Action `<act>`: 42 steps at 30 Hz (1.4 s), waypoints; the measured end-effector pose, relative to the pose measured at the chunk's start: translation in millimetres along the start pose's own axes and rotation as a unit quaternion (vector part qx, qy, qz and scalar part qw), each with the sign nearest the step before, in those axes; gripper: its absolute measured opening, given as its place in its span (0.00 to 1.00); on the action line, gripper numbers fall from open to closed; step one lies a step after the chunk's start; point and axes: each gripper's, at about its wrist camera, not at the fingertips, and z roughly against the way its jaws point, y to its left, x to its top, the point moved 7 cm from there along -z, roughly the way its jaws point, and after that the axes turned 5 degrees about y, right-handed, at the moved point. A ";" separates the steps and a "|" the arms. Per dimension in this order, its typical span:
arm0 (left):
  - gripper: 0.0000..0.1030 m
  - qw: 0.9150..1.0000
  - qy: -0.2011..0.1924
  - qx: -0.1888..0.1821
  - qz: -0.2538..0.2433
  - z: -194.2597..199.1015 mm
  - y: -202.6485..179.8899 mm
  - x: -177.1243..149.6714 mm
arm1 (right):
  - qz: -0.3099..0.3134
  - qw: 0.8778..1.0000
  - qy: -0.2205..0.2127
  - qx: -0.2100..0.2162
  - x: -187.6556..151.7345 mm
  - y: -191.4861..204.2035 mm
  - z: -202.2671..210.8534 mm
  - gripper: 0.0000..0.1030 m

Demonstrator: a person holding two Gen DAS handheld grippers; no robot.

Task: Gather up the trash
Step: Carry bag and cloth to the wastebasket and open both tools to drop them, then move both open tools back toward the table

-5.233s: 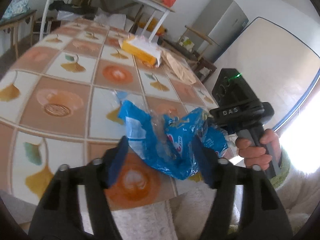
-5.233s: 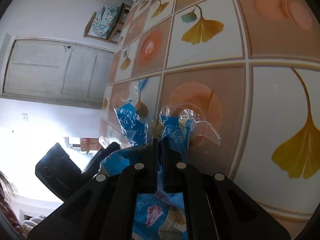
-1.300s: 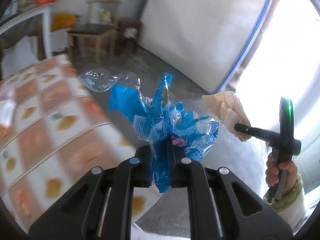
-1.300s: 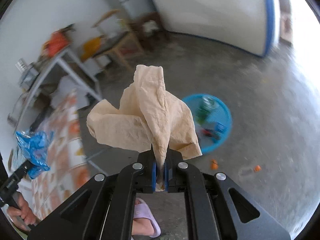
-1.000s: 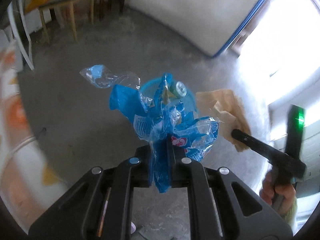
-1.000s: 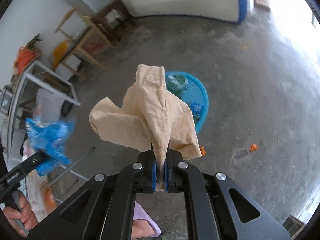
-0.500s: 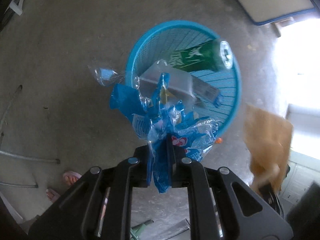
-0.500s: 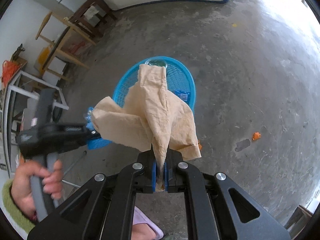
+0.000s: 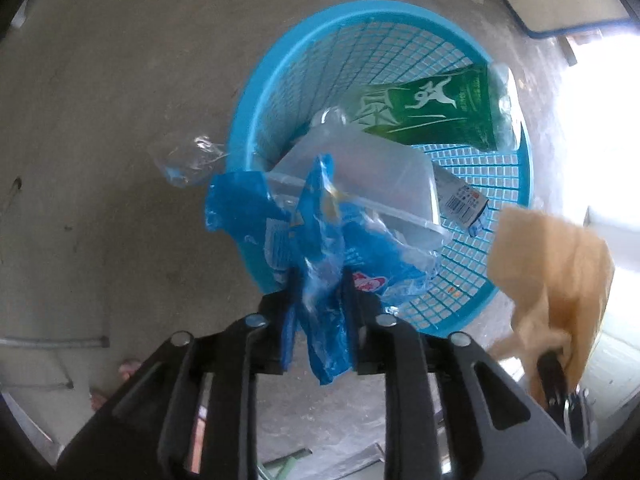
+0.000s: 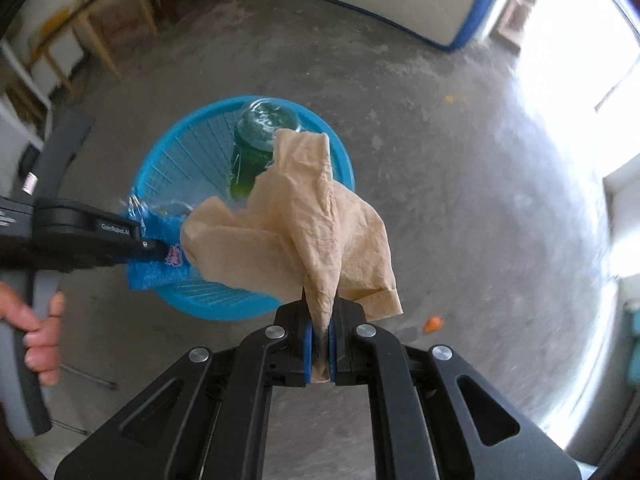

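Note:
My left gripper (image 9: 320,300) holds a crumpled blue plastic wrapper (image 9: 316,236) over the near rim of a blue mesh basket (image 9: 516,128) on the floor; its jaws stand slightly apart with the wrapper between them. My right gripper (image 10: 319,332) is shut on a crumpled tan paper napkin (image 10: 316,224) above the same basket (image 10: 176,152). The napkin (image 9: 552,272) also shows at the right of the left wrist view. The wrapper (image 10: 156,240) shows in the right wrist view.
The basket holds a green bottle (image 9: 432,108), a clear plastic container (image 9: 372,176) and a small labelled packet (image 9: 460,200). Bare concrete floor (image 10: 480,200) surrounds it. An orange scrap (image 10: 434,323) lies on the floor. Wooden furniture legs (image 10: 100,28) stand at the far left.
Both grippers swung from the table down to the basket. In the last half second the left gripper came closer to the basket and its jaws parted slightly; the right moved over the rim.

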 end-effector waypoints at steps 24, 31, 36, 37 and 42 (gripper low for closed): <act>0.70 0.969 -0.175 -0.175 -0.016 195.0 -42.6 -22.3 | 0.013 0.985 0.009 0.171 37.6 3.7 -14.5 0.66; 0.76 0.955 -0.242 -0.162 -0.057 280.4 -14.5 -103.2 | -0.097 0.956 -0.034 0.276 9.4 -38.1 30.8 0.66; 0.82 0.941 -0.301 -0.148 -0.044 327.9 37.6 -193.2 | -0.075 0.943 -0.058 0.318 -18.1 -24.9 79.4 0.74; 0.84 0.937 -0.314 -0.146 -0.037 332.4 53.2 -214.8 | -0.064 0.940 -0.064 0.329 -23.3 -18.9 92.2 0.75; 0.86 0.922 -0.378 -0.081 0.024 346.8 137.9 -303.8 | 0.012 0.927 -0.105 0.359 -25.3 23.0 160.8 0.79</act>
